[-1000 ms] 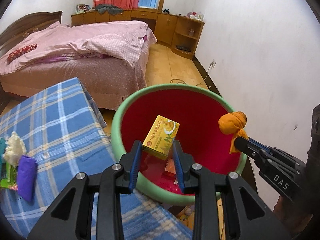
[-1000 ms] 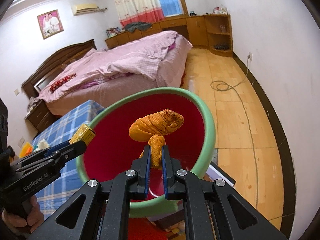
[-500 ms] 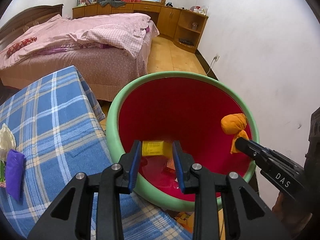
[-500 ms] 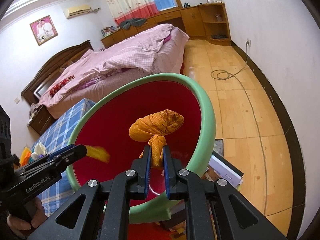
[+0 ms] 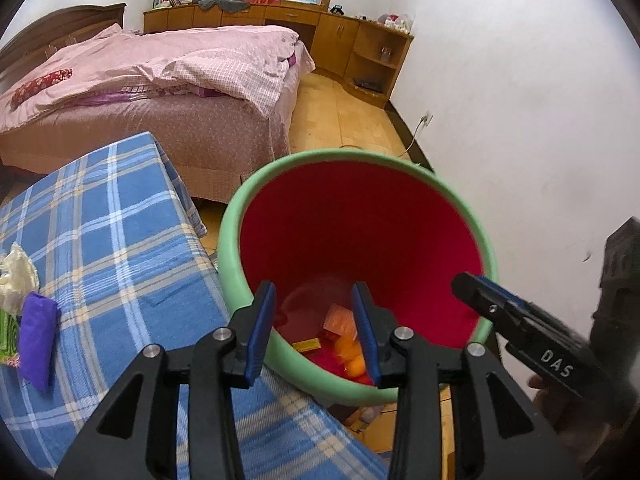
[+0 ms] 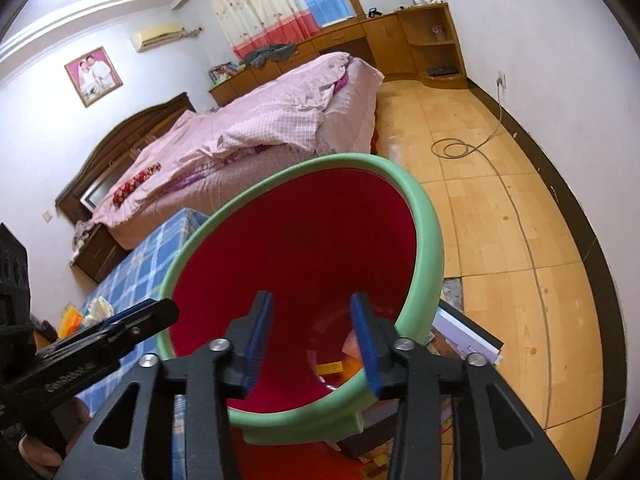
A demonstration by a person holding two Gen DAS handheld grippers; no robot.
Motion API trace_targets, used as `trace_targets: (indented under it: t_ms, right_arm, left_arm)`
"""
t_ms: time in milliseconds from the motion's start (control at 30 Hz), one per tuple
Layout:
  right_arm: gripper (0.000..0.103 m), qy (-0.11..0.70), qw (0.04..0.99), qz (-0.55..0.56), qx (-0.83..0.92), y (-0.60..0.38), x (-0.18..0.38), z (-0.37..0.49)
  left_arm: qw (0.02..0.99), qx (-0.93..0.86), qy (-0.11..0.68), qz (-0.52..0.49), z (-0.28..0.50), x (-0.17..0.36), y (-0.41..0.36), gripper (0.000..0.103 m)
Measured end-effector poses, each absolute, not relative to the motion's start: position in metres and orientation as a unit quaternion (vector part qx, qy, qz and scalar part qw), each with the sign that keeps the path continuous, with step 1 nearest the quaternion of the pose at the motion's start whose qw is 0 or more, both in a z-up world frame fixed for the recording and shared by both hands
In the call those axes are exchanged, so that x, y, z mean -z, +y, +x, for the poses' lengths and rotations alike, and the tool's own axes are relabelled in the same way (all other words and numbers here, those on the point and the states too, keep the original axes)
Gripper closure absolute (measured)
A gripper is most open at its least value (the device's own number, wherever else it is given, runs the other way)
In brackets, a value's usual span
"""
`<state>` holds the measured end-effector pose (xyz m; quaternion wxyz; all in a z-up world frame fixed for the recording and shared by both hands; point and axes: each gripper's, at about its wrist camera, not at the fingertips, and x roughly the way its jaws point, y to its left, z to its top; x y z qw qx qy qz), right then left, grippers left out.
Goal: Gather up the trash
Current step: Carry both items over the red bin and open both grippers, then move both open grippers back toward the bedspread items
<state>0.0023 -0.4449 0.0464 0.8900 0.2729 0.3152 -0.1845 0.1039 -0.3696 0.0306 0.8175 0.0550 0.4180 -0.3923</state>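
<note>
A red bin with a green rim (image 5: 352,157) (image 6: 428,216) stands beside the blue checked table. Both grippers hang over its mouth. The jaws of my left gripper (image 5: 316,326) are opening with nothing between them. My right gripper (image 6: 314,342) also has its jaws opening, and nothing sits between its pads. At the bottom of the bin lie the yellow box (image 5: 306,345) (image 6: 329,368), the orange bag (image 5: 352,360) and other wrappers. On the table's left edge remain a purple pouch (image 5: 37,330), a crumpled white tissue (image 5: 16,280) and a green packet (image 5: 7,332).
The blue checked tablecloth (image 5: 104,240) fills the left foreground. A pink bed (image 5: 160,80) stands behind it. Wooden cabinets (image 5: 360,52) line the far wall. A white wall (image 5: 540,120) runs close on the right. Books (image 6: 468,336) lie on the floor beside the bin, and a cable (image 6: 452,148) lies coiled farther off.
Both grippers opened. The yellow box fell from the left one and the orange bag from the right one, and both now lie at the bottom of the bin.
</note>
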Motion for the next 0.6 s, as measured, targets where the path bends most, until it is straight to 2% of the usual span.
trace_targets:
  t_ms: [67, 233, 300, 467, 567, 600]
  right_arm:
    - [0.049, 0.31, 0.889, 0.28, 0.189, -0.444, -0.048, -0.001]
    - [0.046, 0.297, 0.89, 0.29, 0.19, -0.437, -0.056, -0.013]
    - [0.038, 0.293, 0.89, 0.293, 0.19, -0.433, -0.059, -0.016]
    - [0.037, 0.284, 0.892, 0.299, 0.185, -0.418, -0.069, -0.023]
    - [0.026, 0.28, 0.894, 0.298, 0.183, -0.408, -0.074, -0.024]
    - [0.026, 0.278, 0.895, 0.298, 0.182, -0.405, -0.075, -0.025]
  left_arm:
    - [0.821, 0.393, 0.412, 0.055, 0.102, -0.039, -0.364, 0.064]
    - [0.833, 0.384, 0.395, 0.053, 0.095, -0.059, -0.343, 0.059]
    - [0.837, 0.376, 0.394, 0.049, 0.095, -0.065, -0.331, 0.059]
    - [0.848, 0.353, 0.394, 0.038, 0.095, -0.074, -0.3, 0.058]
    - [0.855, 0.337, 0.393, 0.037, 0.097, -0.077, -0.28, 0.056]
    - [0.858, 0.331, 0.392, 0.035, 0.098, -0.079, -0.273, 0.055]
